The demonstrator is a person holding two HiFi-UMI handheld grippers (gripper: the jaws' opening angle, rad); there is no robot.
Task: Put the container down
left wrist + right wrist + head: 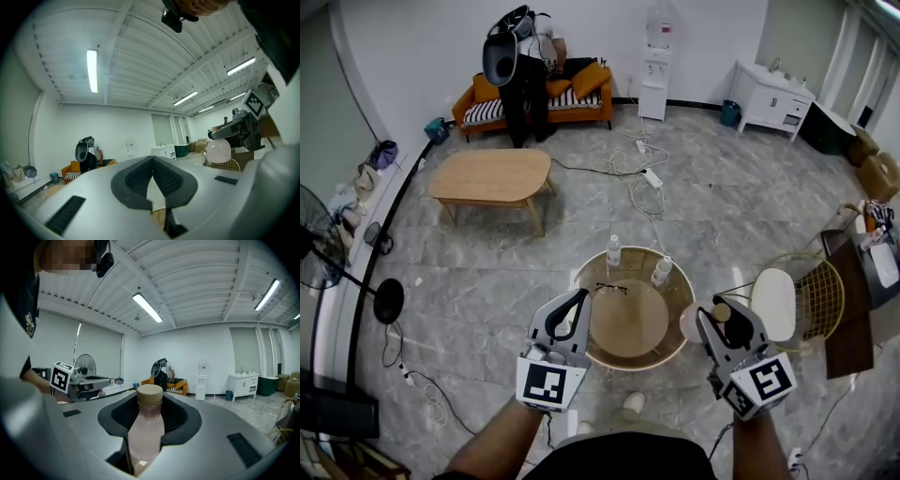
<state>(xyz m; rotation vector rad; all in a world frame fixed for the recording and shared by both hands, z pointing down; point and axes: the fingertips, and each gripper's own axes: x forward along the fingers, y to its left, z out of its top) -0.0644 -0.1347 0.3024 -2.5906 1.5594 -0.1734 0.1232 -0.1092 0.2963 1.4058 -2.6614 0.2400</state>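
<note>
The container is a pale pink bottle (146, 427) with a tan cap (149, 393). It stands upright between the pads of my right gripper (150, 401), which is shut on it. In the head view my right gripper (712, 319) holds the bottle (694, 323) just off the right rim of a round wooden table (628, 323). My left gripper (579, 298) hovers over the table's left edge. In the left gripper view the left gripper (152, 163) has its pads meeting at the tips with nothing between them.
Two clear bottles (614, 251) (662, 270) and a pair of glasses (611, 288) sit at the table's far side. A white wire chair (773, 302) stands right of it. Farther off are a coffee table (492, 176), floor cables (642, 169), a sofa (572, 94) and a standing person (520, 66).
</note>
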